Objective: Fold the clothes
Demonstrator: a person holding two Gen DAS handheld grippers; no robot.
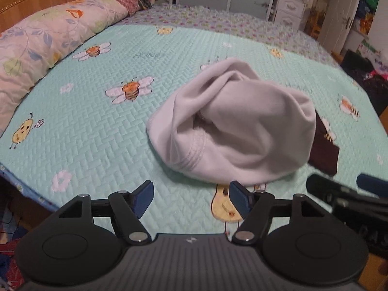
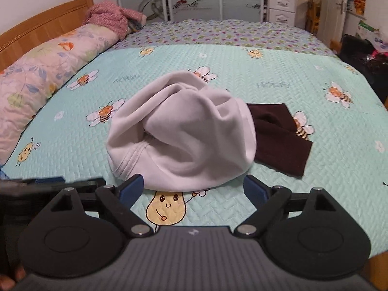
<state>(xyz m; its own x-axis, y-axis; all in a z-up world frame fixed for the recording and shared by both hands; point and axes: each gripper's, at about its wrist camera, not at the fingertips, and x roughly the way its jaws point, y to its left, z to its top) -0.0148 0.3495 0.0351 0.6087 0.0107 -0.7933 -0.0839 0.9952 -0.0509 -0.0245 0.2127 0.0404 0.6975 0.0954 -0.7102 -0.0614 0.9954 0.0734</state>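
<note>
A pale lilac-grey garment [image 1: 232, 126] [image 2: 184, 135] lies bunched in a loose heap on the mint bee-print quilt [image 1: 97, 126] [image 2: 315, 169]. A dark brown cloth [image 1: 325, 145] [image 2: 281, 140] lies flat at its right side, partly under it. My left gripper [image 1: 191, 198] hangs open just in front of the heap, with only quilt between its blue pads. My right gripper [image 2: 194, 189] is open too, its pads apart at the heap's near edge and clear of the fabric. In the left wrist view the right gripper [image 1: 344, 189] shows at the right edge.
A long floral bolster [image 1: 43, 46] [image 2: 46, 72] runs along the wooden headboard [image 2: 41, 21] on the left, with a pink knitted garment [image 2: 109, 19] at its far end. Wardrobes and drawers [image 2: 281, 4] stand beyond the bed. The quilt's near edge drops off at the lower left [image 1: 24, 181].
</note>
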